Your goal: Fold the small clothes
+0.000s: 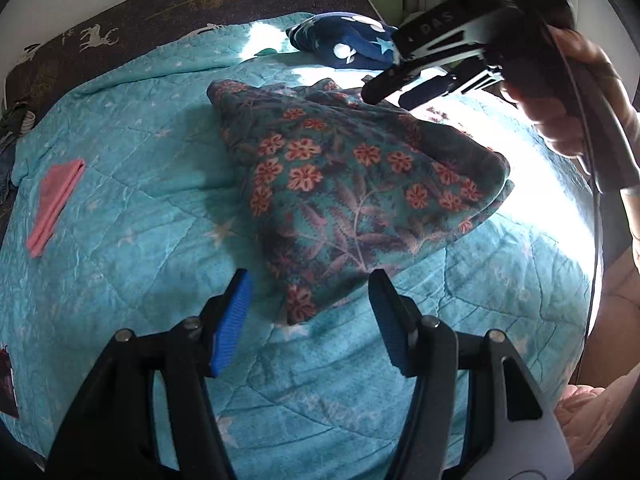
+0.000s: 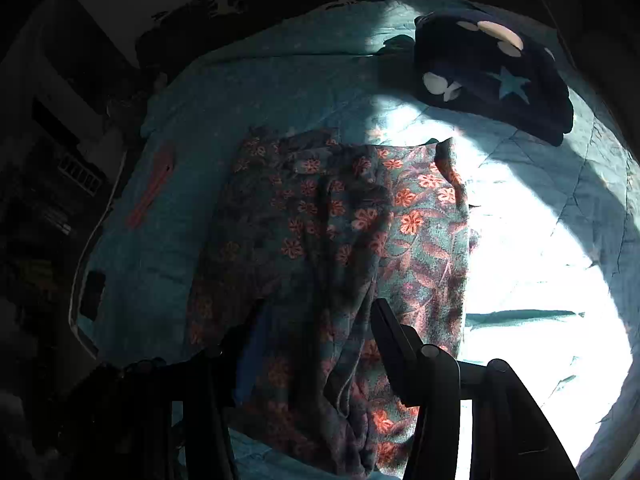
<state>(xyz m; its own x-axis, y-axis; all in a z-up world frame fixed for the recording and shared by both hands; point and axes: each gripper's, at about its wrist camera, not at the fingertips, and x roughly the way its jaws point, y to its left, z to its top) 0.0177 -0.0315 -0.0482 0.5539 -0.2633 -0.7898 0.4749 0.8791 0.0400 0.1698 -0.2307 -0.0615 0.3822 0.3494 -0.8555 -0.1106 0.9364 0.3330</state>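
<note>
Teal quilt covers the bed; on it the floral garment lies doubled, seemingly mid-fold. Left gripper and right gripper both hover over it, jaws apart, empty. Pink cloth lies folded; navy garment waits.

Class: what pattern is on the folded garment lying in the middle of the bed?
Pink-orange flowers and leaves on teal, clearest in the left wrist view.

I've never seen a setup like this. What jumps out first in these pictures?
The floral garment lies folded in the middle of a teal quilt. Both grippers stand open over it: the left gripper at its near corner, the right gripper over its far edge. A navy star-print cloth sits beyond, in a patch of sunlight.
</note>
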